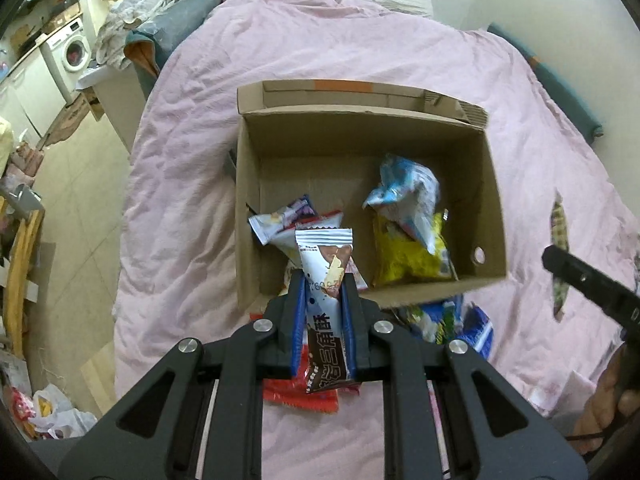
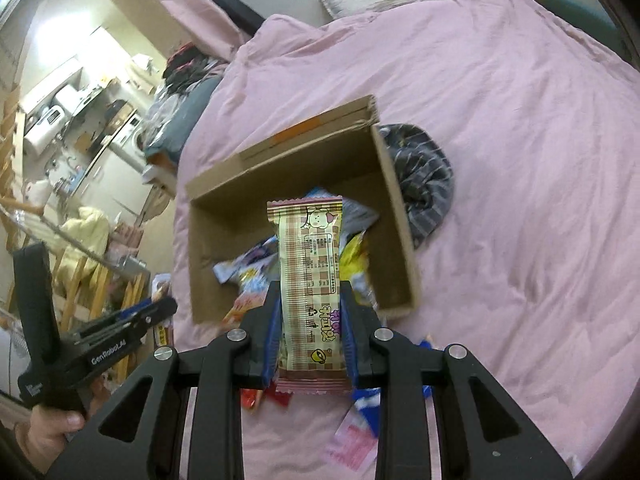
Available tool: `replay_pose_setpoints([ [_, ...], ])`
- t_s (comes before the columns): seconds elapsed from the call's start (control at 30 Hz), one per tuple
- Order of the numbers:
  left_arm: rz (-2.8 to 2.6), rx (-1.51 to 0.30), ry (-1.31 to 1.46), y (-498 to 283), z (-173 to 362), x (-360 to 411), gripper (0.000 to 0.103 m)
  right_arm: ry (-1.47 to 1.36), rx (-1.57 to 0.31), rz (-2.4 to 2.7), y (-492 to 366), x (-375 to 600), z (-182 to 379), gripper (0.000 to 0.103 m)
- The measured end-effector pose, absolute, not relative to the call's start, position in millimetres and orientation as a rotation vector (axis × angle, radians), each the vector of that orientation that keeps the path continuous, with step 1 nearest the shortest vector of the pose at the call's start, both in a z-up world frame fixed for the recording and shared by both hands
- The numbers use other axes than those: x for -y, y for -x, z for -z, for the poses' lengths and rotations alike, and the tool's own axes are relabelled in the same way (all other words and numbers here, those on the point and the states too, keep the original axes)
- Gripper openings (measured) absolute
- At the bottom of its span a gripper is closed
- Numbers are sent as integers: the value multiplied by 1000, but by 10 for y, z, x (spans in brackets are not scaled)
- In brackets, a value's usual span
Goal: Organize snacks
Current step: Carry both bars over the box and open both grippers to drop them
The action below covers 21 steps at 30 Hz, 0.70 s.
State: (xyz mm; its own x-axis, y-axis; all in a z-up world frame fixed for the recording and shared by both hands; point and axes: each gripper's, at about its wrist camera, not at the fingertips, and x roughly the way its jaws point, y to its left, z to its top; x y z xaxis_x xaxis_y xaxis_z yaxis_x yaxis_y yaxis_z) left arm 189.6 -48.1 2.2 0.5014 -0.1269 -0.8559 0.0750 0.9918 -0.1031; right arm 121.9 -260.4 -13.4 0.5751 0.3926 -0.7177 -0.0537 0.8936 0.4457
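Both tongs clamp snack packets over a cardboard box (image 1: pixel 492 184) on pink bedding (image 1: pixel 192 140) (cluttered room).

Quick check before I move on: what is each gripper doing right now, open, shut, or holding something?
Left gripper: shut on a white and brown snack bar.
Right gripper: shut on a beige checked snack pack.

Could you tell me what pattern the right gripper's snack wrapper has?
Beige-and-brown checks on the snack wrapper, right wrist view.
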Motion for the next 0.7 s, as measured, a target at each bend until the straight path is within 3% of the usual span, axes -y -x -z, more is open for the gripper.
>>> replay_pose_setpoints([
  [0.7,151,-968,74,-2601,277,911,14,-343,-920,-210,-1804,2640,619,28],
])
